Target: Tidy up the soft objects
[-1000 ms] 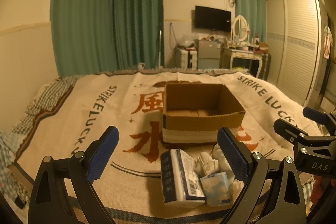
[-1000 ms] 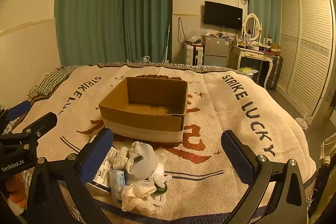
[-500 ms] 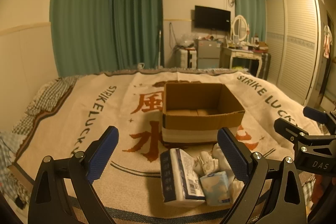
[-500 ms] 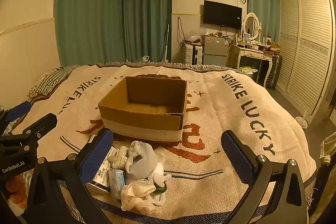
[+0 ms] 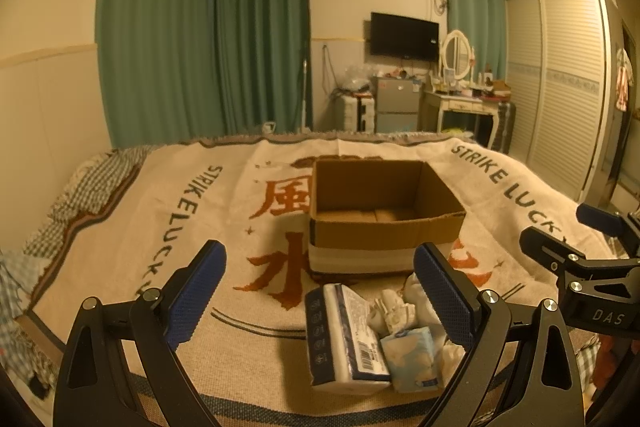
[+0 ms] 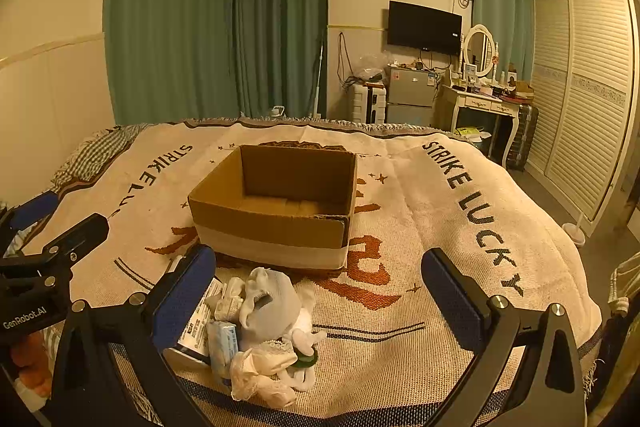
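Nothing is shifting between the earlier views and now: both grippers are hovering where they were, so the sorting is not yet starting. The woven blanket [image 6: 440, 227] reading "STRIKE LUCKY" is carrying the open cardboard box [image 6: 276, 211], which is standing empty. Just in front of it the soft pile is waiting: a wrapped tissue pack [image 5: 344, 335], a small tissue packet [image 5: 414, 357] and white socks [image 6: 272, 303]. The left gripper [image 5: 320, 299] and right gripper [image 6: 320, 301], marked "GenRobot.AI" and "DAS", are holding their jaws wide apart, gripping nothing.
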Motion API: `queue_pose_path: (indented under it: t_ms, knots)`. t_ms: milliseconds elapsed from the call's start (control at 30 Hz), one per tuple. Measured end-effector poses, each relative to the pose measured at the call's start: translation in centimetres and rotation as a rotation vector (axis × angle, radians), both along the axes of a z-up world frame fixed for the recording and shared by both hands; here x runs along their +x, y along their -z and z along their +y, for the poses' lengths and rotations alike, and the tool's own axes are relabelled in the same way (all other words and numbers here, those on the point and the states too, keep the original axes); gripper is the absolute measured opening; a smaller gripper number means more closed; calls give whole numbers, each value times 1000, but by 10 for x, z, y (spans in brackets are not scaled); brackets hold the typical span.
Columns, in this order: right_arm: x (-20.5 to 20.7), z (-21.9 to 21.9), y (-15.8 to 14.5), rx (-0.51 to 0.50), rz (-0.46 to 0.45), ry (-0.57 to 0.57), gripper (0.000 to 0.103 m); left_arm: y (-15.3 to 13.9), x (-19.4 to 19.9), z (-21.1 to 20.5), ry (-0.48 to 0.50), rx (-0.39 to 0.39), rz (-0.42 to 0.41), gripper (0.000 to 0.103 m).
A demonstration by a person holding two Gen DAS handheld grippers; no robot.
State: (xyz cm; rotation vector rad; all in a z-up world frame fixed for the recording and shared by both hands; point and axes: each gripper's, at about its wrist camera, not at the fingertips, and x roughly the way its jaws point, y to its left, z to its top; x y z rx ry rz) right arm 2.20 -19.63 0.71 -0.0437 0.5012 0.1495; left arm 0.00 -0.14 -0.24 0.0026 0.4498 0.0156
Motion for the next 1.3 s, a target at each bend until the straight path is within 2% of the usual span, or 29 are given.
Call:
queue_pose_path:
  t_ms: [533,833,967,1133,1167,1300]
  knots:
    - [-14,4,-10,-46,-12,5,103,-6,-9,-2,23,3,-23,97]
    - [-2,6,35,-85,115,-7,103,54,17,-1,12,38,157,95]
    - [4,8,54,-101,160,-15,103,80,27,-3,18,28,229,95]
    - [13,12,63,-101,187,-24,103,99,38,-3,21,-9,301,94]
    - [14,12,64,-100,191,-25,103,103,40,-3,24,-8,313,88]
    - [19,15,69,-98,207,-33,103,116,47,-7,45,-22,349,78]
